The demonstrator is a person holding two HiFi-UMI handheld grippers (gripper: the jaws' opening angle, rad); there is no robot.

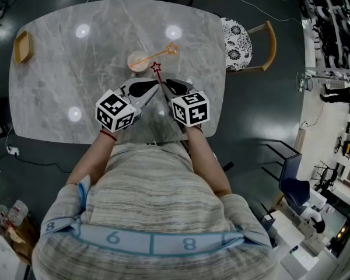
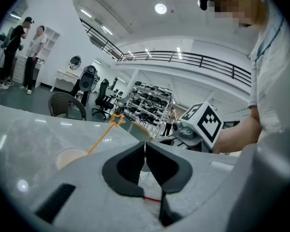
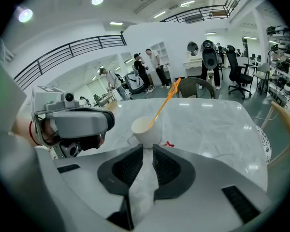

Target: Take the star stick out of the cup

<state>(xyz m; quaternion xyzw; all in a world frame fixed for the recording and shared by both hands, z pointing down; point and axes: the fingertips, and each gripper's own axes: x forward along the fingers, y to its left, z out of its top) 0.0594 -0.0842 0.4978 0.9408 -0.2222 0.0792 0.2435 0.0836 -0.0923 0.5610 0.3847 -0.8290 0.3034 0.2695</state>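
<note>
The orange star stick [image 1: 154,55] stands slanted in the white cup [image 1: 138,61], its lower end inside the cup and its star tip out over the rim, pointing away to the person's right. The cup sits upright near the middle of the grey marble table [image 1: 58,80].

From the right gripper view the stick [image 3: 164,105] rises out of the cup [image 3: 146,132] straight ahead of the jaws. A red star stick [image 1: 159,77] lies flat on the table, its star just beside the cup's base [image 3: 168,143] and its shaft running back toward the person between the two grippers.

The left gripper [image 1: 156,87] is low over the table near the cup, and its jaws [image 2: 145,151] are pressed together at the tips. A thin red line [image 2: 152,198] crosses the gap lower down, and I cannot tell whether it is pinched or only lies beneath.

The right gripper [image 1: 168,84] is close beside the left, its jaws [image 3: 148,153] a narrow slit apart with only tabletop showing between them. Neither gripper touches the orange stick or the cup.

A small wooden tray [image 1: 22,46] rests at the table's far left corner, and a wooden chair [image 1: 262,45] stands at the right end.
</note>
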